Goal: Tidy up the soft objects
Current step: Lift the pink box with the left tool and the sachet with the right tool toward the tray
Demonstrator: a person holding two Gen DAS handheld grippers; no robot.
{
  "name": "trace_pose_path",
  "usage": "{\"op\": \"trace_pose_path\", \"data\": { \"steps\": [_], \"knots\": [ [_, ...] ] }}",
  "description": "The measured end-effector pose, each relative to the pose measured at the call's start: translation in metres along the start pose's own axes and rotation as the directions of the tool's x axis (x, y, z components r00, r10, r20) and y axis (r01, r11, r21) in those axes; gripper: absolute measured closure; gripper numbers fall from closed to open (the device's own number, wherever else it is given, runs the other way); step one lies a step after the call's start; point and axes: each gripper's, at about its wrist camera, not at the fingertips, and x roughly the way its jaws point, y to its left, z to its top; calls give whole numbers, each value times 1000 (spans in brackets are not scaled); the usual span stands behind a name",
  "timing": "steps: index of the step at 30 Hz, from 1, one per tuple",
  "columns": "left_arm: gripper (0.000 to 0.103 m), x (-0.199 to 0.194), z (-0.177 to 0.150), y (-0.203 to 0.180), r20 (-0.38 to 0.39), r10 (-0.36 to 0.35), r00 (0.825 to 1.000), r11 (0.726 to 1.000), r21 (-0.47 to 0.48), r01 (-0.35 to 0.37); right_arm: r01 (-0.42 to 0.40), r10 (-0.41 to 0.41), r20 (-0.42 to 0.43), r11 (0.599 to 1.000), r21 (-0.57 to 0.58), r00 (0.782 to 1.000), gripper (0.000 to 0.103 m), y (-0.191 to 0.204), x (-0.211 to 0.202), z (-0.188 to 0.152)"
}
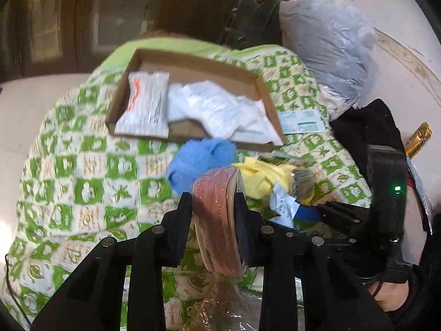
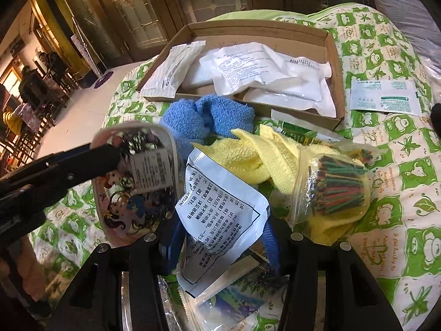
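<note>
Nearest the left wrist lens, the left gripper (image 1: 213,201) was clamped on a pink pouch (image 1: 217,220), seen edge-on there, a stack of glossy layered edges under clear film, its long axis running away from the camera and slightly up. From the right wrist view the same pink pouch (image 2: 137,182) showed its printed face: cartoon girls, a white label, rounded corners, tilted with its top edge toward the box.

Right of it lay a white foil sachet (image 2: 220,215) with black print, crinkled, between the right gripper's fingers; the right gripper (image 2: 223,237) stood wide, touching nothing that could be made out.

Beyond, a fuzzy blue sock (image 2: 206,118) lay bunched against the near wall of a shallow cardboard box (image 2: 337,63). Inside the box: flat white plastic packets (image 2: 264,71), wrinkled, long axes roughly across the box.

Further right, a yellow terry cloth (image 2: 248,154) lay crumpled, and on it a clear zip bag of striped sticks (image 2: 339,187), ends toward the lens. A flat white-and-green sachet (image 2: 386,96) lay apart at far right.

All rested on a green-and-white quilted cover (image 2: 399,193), checked, soft, printed with leaves.
</note>
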Motion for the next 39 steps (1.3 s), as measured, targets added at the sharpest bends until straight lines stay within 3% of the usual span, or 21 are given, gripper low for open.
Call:
{"op": "trace_pose_path", "data": {
  "steps": [11, 39],
  "knots": [
    [76, -29, 17, -11, 91, -9, 996, 1000, 22, 7, -3, 3, 43, 1000, 16, 999, 53, -8, -21, 4],
    [76, -25, 45, 0, 124, 47, 991, 998, 28, -51, 36, -38, 64, 999, 35, 997, 53, -31, -31, 17]
  ]
}}
